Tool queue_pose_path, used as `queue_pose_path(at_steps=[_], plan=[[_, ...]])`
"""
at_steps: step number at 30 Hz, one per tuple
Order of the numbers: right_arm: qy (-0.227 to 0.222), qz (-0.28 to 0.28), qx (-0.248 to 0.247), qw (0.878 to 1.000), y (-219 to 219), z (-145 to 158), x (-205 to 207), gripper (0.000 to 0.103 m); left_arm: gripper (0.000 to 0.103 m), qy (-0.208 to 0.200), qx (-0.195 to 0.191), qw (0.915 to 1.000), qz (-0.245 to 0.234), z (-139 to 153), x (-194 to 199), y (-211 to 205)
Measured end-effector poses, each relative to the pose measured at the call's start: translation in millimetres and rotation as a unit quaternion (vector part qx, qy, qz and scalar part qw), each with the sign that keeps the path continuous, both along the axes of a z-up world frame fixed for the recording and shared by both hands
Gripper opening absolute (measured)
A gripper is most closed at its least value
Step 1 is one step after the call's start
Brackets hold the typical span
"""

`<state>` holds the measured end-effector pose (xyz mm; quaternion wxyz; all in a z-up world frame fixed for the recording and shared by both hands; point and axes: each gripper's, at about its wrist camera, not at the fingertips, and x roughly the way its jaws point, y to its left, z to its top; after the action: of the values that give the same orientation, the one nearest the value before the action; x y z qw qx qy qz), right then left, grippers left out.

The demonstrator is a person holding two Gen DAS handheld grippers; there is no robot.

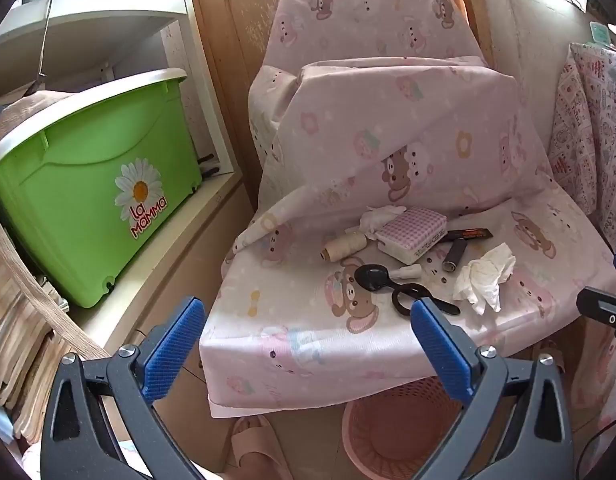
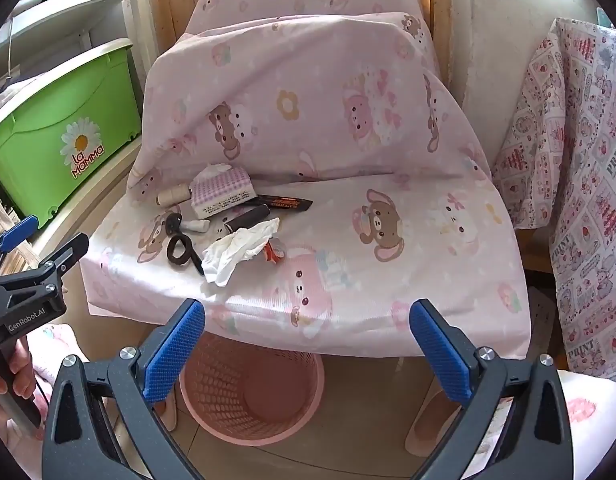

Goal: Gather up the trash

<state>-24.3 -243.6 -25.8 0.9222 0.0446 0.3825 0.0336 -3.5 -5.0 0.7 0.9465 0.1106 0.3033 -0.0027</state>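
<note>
Pink bear-print sheet (image 2: 348, 128) over chair, wood door (image 1: 243, 8) behind, white shelves (image 1: 87, 20) w/ green bin (image 1: 91, 200) left.

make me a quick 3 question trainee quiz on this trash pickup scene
1. True or false: the left gripper and right gripper are both open and empty.
2. Where does the pink basket stand? A) on the seat B) on the floor below the seat's front edge C) on the shelf
3. Which white crumpled item lies nearest the seat's front edge?

Key: 1 true. 2 B. 3 the crumpled tissue, beside the black scissors.
</note>
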Motion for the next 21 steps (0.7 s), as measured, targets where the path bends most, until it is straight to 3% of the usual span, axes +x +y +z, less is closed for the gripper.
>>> queue_pose_path(at_steps=[6, 21], plan=[[0.003, -0.007, 0.000, 1.000, 0, -1, 1, 0.103, 0.102, 0.004, -0.032, 0.9994, 0.008, 3, 3, 5], [-0.030, -0.019, -0.016, 0.999, 2, 8, -5, 0.103, 0.102, -0.014, -0.007, 0.9999, 0.000, -1, 0, -6]])
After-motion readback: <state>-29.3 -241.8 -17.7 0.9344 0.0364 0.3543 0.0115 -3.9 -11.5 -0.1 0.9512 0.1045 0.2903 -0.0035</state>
